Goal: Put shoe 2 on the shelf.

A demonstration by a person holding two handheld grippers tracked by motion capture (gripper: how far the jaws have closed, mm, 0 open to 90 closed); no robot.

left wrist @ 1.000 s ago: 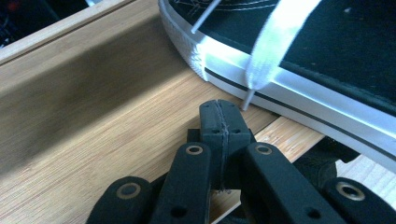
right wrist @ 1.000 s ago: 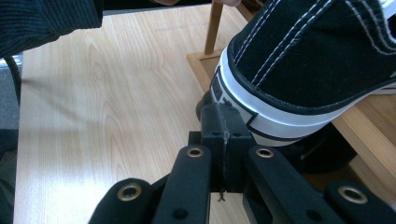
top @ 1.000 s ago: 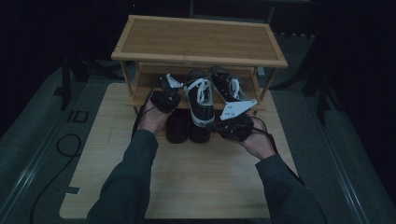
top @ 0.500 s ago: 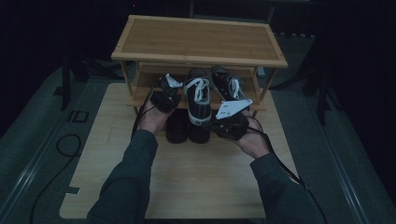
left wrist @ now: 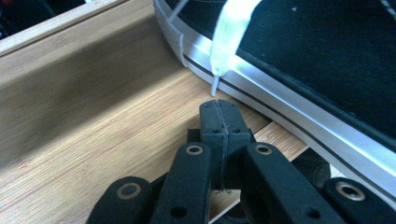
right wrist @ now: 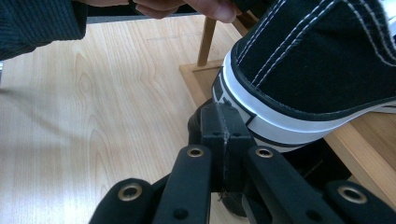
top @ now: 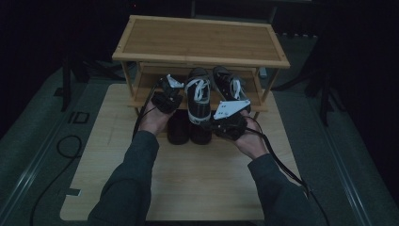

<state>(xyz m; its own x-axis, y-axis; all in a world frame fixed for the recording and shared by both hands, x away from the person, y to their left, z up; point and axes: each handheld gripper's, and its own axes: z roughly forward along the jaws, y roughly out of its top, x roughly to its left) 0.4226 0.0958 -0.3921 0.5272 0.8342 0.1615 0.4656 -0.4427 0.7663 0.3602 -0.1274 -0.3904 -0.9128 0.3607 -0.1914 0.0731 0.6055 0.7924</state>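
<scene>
From above, the right gripper [top: 229, 123] has swung in from where it was a second ago — it was off to the shoe's outer side, and now it sits right at the heel of the middle sneaker [top: 198, 96], below and just in front of its rear end. The left gripper [top: 165, 96] has barely shifted; it stays just beside the sneaker's other flank, level with the laces. I'd judge the person is nudging the shoe square on the rack's lower shelf [top: 141, 100] rather than lifting it, since neither tool has hold of anything. The sneaker lies between the two grippers, its toe pointing away from them, with a second sneaker [top: 229, 84] beyond the right gripper and dark shoes [top: 179, 133] under the shelf's edge.

In the left gripper view the left gripper [left wrist: 219, 113] is clenched on nothing, jaws pressed flat together, tips just short of the white sole band. A pale lace [left wrist: 227, 37] hangs down directly ahead of the tips.

In the right gripper view the right gripper [right wrist: 225, 122] is likewise shut empty — its tips touching, or all but touching, the sneaker's [right wrist: 322, 70] white rubber heel, which overhangs the shelf edge. Black canvas, white stitching, white-banded sole.
</scene>
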